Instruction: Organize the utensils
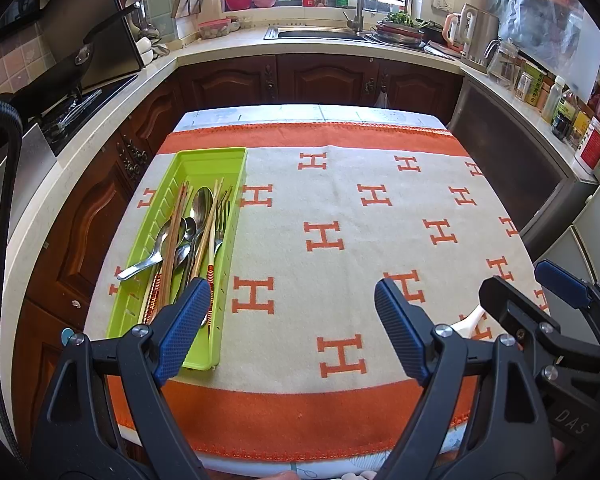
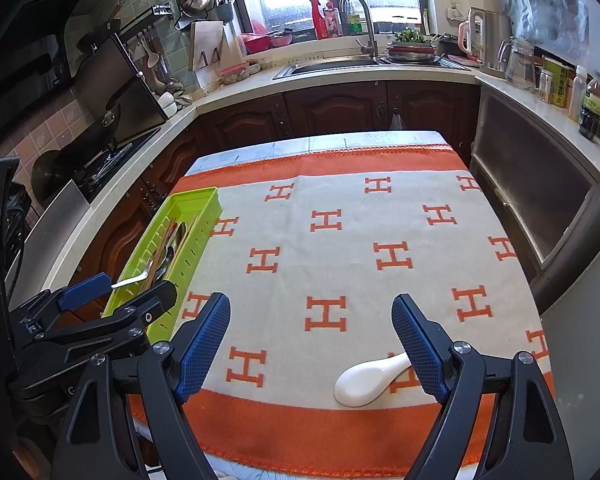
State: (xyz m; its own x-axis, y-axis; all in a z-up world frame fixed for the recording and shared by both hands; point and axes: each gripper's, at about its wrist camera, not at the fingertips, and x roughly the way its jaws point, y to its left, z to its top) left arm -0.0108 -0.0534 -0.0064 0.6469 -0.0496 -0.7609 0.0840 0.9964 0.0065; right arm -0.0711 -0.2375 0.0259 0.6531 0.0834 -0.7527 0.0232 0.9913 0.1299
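Utensils sit packed in the green tray (image 1: 188, 240) at the left of the left wrist view: metal spoons (image 1: 198, 216), a fork (image 1: 220, 216) and wooden chopsticks (image 1: 176, 232) all lie lengthwise inside it, handles toward the bottom of the frame, and one spoon handle (image 1: 138, 268) pokes out over the tray's left wall. The tray itself rests on the worktop (image 1: 340, 208), which is covered by a cream cloth with orange H letters and orange bands at its near and far ends. And there's one straggler, a white ceramic spoon (image 2: 368, 380), lying on the cloth at the lower right of the right wrist view, bowl toward the lower left, handle running up and right behind the gripper's right-hand finger. The right gripper (image 2: 314, 348) hangs above the near end of the cloth with its jaws spread wide and nothing between the pads; the white spoon is just beside its right-hand finger, whether touching I can't tell. The left gripper (image 1: 288, 332) is released too, jaws wide apart and empty, its left-hand finger overlapping the tray's near end in the picture. Each gripper shows at the edge of the other's view, side by side over the near edge of the worktop.
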